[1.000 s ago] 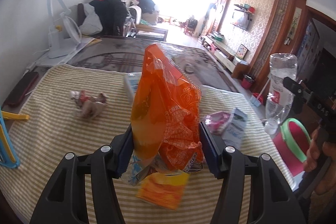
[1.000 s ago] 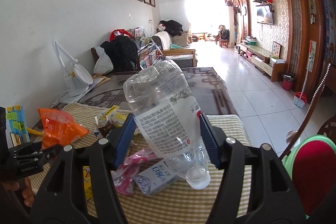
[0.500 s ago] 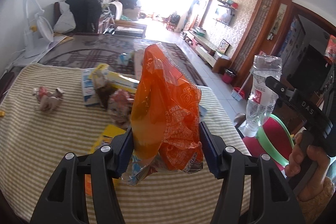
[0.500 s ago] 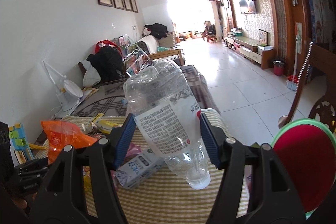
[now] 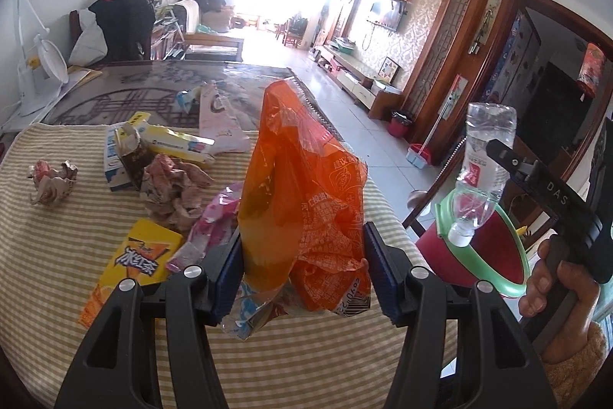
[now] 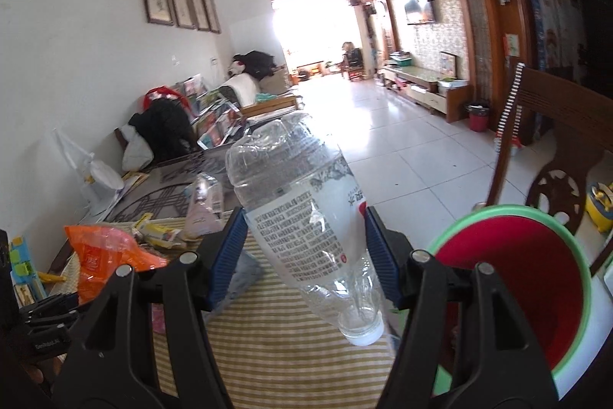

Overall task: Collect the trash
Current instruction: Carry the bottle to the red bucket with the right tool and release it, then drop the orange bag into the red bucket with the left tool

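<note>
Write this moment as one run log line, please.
left hand-held gripper: shut on orange bag | right hand-held gripper: shut on plastic bottle, cap down | red bin: beside table

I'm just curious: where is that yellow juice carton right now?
In the left wrist view, the yellow juice carton lies flat on the striped tablecloth at lower left, beside the left gripper, with crumpled paper just behind it.

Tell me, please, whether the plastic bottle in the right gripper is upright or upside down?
Upside down, tilted. The plastic bottle has its white cap lowest and its base uppermost, between the right gripper's blue pads.
</note>
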`<state>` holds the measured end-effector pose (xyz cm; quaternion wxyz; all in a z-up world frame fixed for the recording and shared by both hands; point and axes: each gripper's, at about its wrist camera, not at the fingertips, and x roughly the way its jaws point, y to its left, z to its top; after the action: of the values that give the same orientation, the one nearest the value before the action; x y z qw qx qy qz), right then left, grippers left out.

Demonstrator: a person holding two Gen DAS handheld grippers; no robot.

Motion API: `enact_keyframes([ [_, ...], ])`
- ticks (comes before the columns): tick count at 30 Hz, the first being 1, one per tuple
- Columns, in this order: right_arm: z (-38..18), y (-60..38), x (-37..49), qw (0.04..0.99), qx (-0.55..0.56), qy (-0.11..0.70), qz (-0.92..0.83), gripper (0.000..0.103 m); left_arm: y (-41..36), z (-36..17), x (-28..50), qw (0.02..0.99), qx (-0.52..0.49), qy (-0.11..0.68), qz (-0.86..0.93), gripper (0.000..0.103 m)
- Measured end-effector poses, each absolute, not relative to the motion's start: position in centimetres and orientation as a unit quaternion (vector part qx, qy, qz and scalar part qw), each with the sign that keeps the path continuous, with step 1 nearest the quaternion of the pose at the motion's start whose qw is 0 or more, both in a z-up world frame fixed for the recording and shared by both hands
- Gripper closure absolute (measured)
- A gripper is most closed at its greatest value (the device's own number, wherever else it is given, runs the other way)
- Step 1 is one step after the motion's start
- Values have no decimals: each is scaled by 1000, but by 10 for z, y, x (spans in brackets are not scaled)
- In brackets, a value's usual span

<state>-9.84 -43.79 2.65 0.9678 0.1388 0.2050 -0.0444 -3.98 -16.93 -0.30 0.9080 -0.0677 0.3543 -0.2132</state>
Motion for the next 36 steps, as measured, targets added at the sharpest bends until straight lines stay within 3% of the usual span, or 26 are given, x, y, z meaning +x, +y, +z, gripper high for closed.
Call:
enact_keyframes([
  [7, 35, -487, -129, 964, 142, 158, -158, 43, -187, -2, -41, 905, -59, 354, -228, 47],
  [19, 2, -544, -125, 914, 205, 233, -260, 41, -242, 0, -40, 890, -32, 352, -288, 47],
  [21, -3, -551, -127, 907, 212, 238, -277, 21, -254, -1, -38, 884, -33, 354, -302, 47],
  [23, -3, -562, -134, 899, 233, 224, -296, 13, -268, -4, -36, 876, -33, 359, -320, 47],
  [27, 5, -574, -160, 884, 257, 170, -352, 5, -302, -11, -32, 857, -29, 371, -357, 47],
  [36, 9, -594, -201, 838, 277, 91, -462, 5, -393, -20, -26, 811, -11, 382, -443, 47],
])
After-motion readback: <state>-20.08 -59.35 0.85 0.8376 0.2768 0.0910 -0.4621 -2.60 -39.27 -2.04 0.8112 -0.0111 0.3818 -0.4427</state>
